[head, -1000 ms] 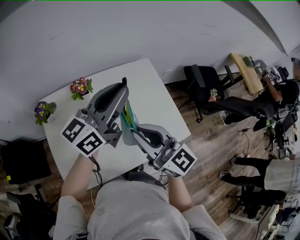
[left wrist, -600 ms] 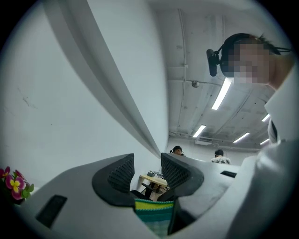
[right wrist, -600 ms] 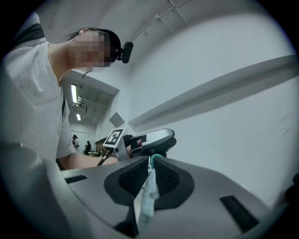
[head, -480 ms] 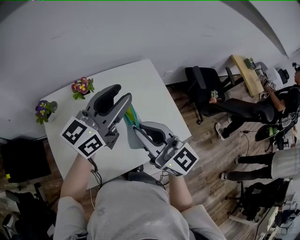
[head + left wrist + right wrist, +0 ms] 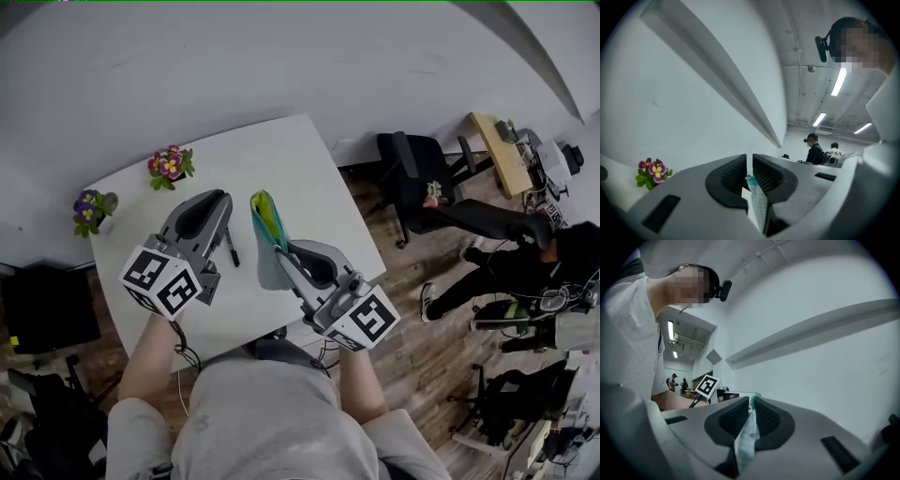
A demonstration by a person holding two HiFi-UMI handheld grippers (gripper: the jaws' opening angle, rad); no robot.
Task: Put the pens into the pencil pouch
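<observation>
Pencil pouch [image 5: 265, 225] up on edge over the white surface [image 5: 291, 159], teal, yellow-green showing at its upper end; cannot tell whether the lower edge touches the surface. Gripped from the near right by right gripper [image 5: 750, 403]: jaws pressed together on a teal-edged fold of the fabric, pale cloth hanging down through the slot. One black pen [image 5: 231, 247] flat on the surface just left of the pouch, apart from it, in the lane between the pouch and left gripper [image 5: 749, 161]. Left gripper left of the pouch, low over the surface, roughly parallel to the pen, pointed toward the wall [image 5: 234, 66]. Jaws just been closing, now nearly together with a thin slit of wall visible between the pads, not pinching the pen. Pale teal-tipped strip [image 5: 757, 206] low in that slot in the left gripper view; cannot tell what it is. Farther left of the pouch, along the surface's wall-side edge: pink-and-yellow flowers [image 5: 169, 165], then purple flowers [image 5: 91, 208] at the corner. Right of the pouch, off the surface: black office chair [image 5: 408, 173] on wood floor [image 5: 422, 281], people beyond it.
</observation>
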